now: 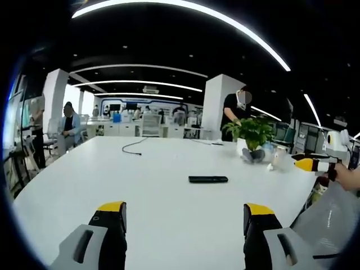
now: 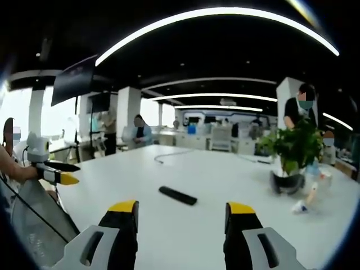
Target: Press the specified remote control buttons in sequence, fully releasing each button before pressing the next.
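Remote control too small in both views: buttons not readable, front end from back end not tellable. Same remote in right gripper view, just dark bar. Left gripper cut off by bottom edge, 2 jaws visible at tips only; right gripper cut off likewise. Small object beside plant pot blurred, identity unclear. Cable on table thin, far end lost. Far desks, shelves too small for detail.

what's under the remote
The remote lies flat on the bare white table; nothing else shows beneath it. The spot it covers is hidden, and its buttons are too small to make out in either view.
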{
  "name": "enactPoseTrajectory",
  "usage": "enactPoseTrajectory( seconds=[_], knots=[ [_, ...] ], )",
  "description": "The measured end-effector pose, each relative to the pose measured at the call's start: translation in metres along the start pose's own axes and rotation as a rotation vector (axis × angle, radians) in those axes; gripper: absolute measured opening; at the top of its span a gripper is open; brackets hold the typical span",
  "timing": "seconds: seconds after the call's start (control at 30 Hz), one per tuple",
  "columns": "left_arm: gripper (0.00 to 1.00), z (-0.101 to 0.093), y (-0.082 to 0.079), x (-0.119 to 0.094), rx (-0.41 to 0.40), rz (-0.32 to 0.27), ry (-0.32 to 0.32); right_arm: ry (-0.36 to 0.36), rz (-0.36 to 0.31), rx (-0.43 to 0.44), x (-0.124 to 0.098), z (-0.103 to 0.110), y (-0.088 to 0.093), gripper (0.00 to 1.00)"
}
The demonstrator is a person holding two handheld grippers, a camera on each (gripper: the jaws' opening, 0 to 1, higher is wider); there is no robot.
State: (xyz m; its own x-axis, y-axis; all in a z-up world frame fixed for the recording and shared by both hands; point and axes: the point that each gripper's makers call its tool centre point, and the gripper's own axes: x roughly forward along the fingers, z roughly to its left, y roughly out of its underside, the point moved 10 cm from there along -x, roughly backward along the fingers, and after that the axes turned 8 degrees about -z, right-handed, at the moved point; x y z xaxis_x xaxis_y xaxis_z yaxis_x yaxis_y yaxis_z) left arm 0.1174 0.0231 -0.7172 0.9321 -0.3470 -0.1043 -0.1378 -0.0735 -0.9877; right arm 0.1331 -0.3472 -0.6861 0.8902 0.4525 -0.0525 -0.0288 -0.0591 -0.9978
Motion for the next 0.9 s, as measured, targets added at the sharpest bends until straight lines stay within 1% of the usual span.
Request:
enactPoseTrajectory(
  seconds=[0.17, 0.27, 0.47, 0.63, 0.73, 0.83, 0.9],
  knots=[
    [0.88, -0.0002, 0.0008, 0.0002, -0.001, 0.010, -0.002, -0.002, 0.002, -0.006, 0.0001, -0.0002, 0.0001, 0.60],
    [0.88, -0.0014, 0.0017, 0.0010, 0.008, 0.020, 0.009, -0.003, 0.006, -0.007, 0.0002, -0.0005, 0.0006, 0.59],
    [0.88, -0.0007, 0.0018, 0.0010, 0.004, 0.019, 0.009, -0.001, -0.005, -0.001, 0.0000, -0.0005, 0.0000, 0.60],
    [0.88, -0.0012, 0.0026, 0.0013, 0.012, 0.026, 0.014, 0.002, -0.001, 0.001, -0.0002, -0.0007, 0.0006, 0.59],
    [0.88, 0.0001, 0.0015, 0.0011, 0.009, 0.010, 0.014, -0.006, 0.004, -0.008, 0.0009, 0.0006, 0.0009, 0.58],
    [0.88, 0.0034, -0.0002, 0.0009, 0.022, -0.007, -0.005, 0.003, 0.012, -0.024, 0.0011, 0.0007, 0.0011, 0.56],
    [0.88, 0.0052, -0.0013, 0.0014, 0.003, -0.020, -0.004, 0.008, 0.018, -0.021, 0.0030, -0.0002, 0.0008, 0.56]
  ],
)
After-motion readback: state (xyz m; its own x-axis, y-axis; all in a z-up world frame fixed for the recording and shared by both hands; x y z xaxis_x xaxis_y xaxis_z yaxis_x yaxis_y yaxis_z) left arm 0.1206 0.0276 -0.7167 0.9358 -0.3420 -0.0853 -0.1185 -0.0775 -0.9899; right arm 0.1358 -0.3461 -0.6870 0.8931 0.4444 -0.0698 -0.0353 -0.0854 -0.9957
